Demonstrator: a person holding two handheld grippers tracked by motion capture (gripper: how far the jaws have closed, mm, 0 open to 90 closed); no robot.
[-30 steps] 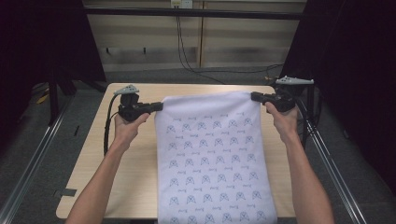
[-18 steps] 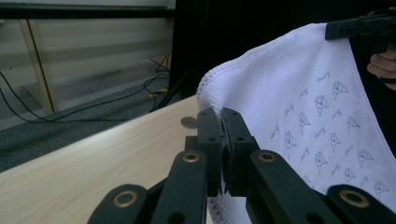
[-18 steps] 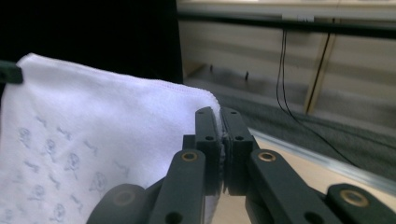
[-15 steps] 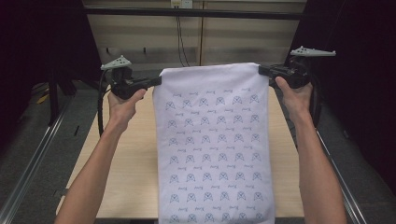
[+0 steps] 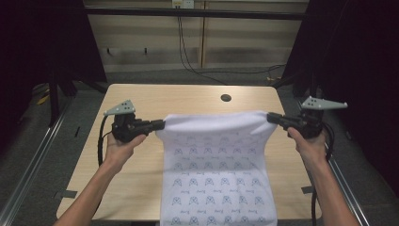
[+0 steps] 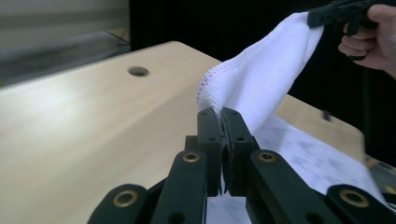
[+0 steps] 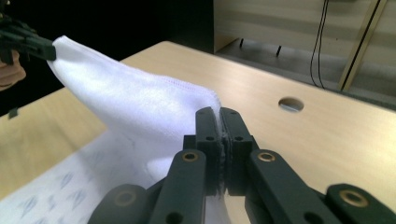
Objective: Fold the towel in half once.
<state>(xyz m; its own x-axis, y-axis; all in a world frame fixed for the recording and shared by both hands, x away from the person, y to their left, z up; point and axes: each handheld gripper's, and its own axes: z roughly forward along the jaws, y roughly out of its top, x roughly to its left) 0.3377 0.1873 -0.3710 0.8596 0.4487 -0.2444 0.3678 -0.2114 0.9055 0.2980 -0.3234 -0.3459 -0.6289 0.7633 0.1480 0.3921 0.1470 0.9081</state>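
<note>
The left gripper [image 5: 160, 124], a black two-jaw tool topped with a grey three-cornered plate, was held in the person's left hand [image 5: 123, 145] above the pale wooden table [image 5: 141, 99]; its jaws were pressed together on the left corner of the white fabric cloth printed with small blue-grey figures [image 5: 214, 160], and in the left gripper view the stitched hem of that corner stood just beyond the jaw tips; from those jaws the cloth's top edge stretched across, sagging slightly, to the jaws of the right gripper [image 5: 271, 117], a matching black tool in the right hand [image 5: 308, 146]; its jaws were likewise clamped on the cloth's right corner, with the fabric bunched between the pads in the right gripper view; below both pairs of jaws the cloth hung down and lay over the table toward the person; a round hole [image 5: 226, 98] in the tabletop sat beyond the jaws, on the far side of the stretched edge.
</note>
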